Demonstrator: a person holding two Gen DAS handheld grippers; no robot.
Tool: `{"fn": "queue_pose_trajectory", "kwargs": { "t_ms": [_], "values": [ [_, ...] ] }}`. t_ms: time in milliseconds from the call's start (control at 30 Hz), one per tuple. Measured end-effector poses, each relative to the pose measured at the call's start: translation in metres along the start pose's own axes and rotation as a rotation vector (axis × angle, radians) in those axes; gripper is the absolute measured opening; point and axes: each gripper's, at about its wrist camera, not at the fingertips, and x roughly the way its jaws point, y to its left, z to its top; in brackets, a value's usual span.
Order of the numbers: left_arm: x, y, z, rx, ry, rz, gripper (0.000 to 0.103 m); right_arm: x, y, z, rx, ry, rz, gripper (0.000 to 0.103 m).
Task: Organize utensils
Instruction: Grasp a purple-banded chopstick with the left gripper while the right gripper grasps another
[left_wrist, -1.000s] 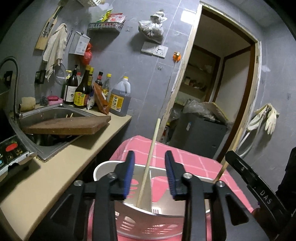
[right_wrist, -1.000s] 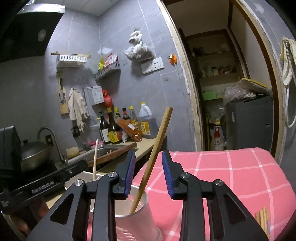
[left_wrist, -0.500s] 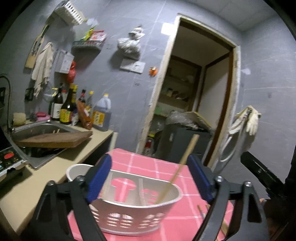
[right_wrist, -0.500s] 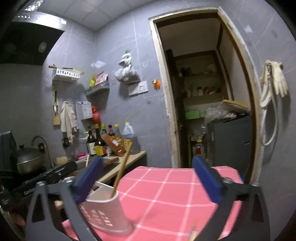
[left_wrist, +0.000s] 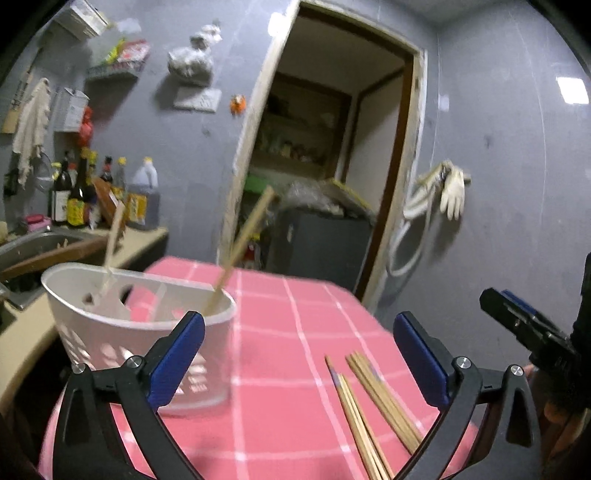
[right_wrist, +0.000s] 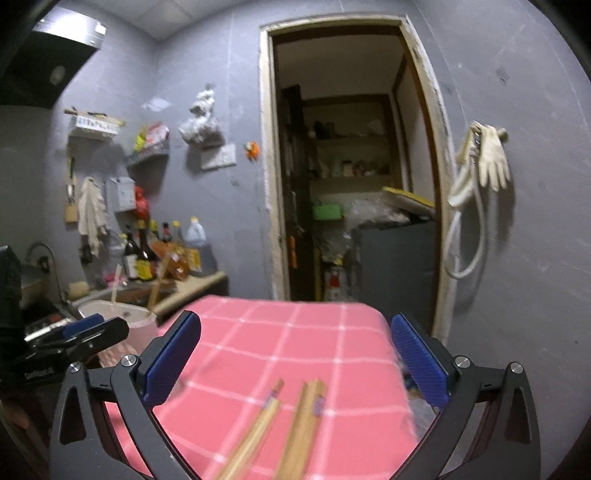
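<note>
Left gripper (left_wrist: 299, 354) and right gripper (right_wrist: 295, 354) point nearly level over the pink checked tablecloth (left_wrist: 295, 314); the left's jaws have just spread wide, both stand wide and empty. Loose bamboo chopsticks (left_wrist: 373, 402) lie below them. White perforated plastic utensil holder (left_wrist: 136, 332) at left holds two upright chopsticks (left_wrist: 243, 236).

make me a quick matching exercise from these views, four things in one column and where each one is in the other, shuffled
Things:
1. white utensil holder
2. loose chopsticks
3. white gloves
4. sauce bottles

Places:
A. hanging on the wall right of the doorway
B. standing on the counter by the sink
C. lying flat on the pink checked cloth
D. standing at the cloth's left edge, two sticks in it

Pairs: 1-D, 2-C, 3-A, 4-B
</note>
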Motion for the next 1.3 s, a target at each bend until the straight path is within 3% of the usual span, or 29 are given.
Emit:
{"fn": "queue_pose_trajectory", "kwargs": {
  "t_ms": [200,533,667,867,1133,1300],
  "values": [
    [0.027,-0.016,-0.022,0.028,0.13,0.003,0.1,0.011,-0.018,-0.022,0.002,0.107,-0.049,0.103],
    [0.066,-0.028,-0.053,0.069,0.292,-0.004,0.099,0.041,-0.038,-0.054,0.049,0.289,-0.056,0.103],
    [0.077,-0.03,-0.062,0.085,0.347,-0.02,0.099,0.053,-0.044,-0.065,0.059,0.367,-0.041,0.089],
    [0.1,-0.034,-0.069,0.082,0.44,-0.049,0.08,0.074,-0.047,-0.077,0.069,0.481,-0.007,0.062],
    [0.129,-0.033,-0.074,0.057,0.552,-0.051,0.048,0.088,-0.039,-0.084,0.046,0.561,0.042,0.048],
    [0.142,-0.03,-0.077,0.041,0.597,-0.045,0.041,0.097,-0.038,-0.088,0.042,0.609,0.059,0.045]
  ]
}}
